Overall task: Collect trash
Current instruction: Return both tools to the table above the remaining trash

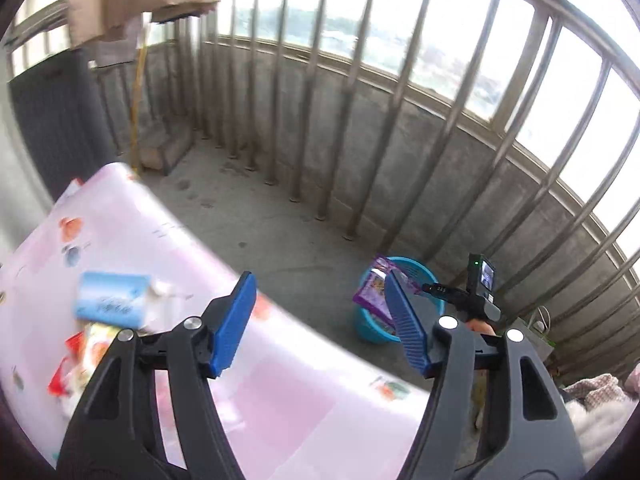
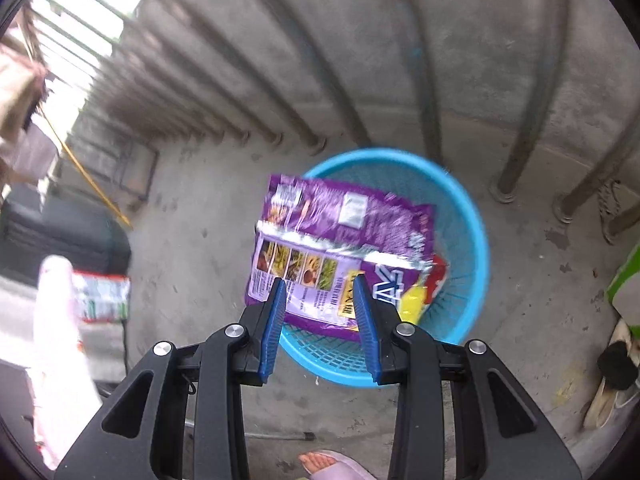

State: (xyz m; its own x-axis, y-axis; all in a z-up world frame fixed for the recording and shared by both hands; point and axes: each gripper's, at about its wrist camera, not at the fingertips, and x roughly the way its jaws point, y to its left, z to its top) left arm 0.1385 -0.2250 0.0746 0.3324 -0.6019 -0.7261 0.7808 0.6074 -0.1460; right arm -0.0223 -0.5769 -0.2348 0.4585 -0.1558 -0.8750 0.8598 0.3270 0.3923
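Two blue fingers of the left gripper (image 1: 320, 312) stand wide apart with nothing between them, above the edge of the worktop (image 1: 280, 380) with its pink cloth. On that cloth, to the left, lie a blue packet (image 1: 110, 300) and red wrappers (image 1: 76, 364), all blurred. Further off, the blue basket (image 1: 372, 328) stands on the concrete floor near the railing.

From the right wrist, the right gripper (image 2: 319, 300) has its jaws released, a gap between them. Beyond the fingertips, the purple snack bag (image 2: 340, 240) lies tilted over the basket's (image 2: 472, 240) rim, partly inside.
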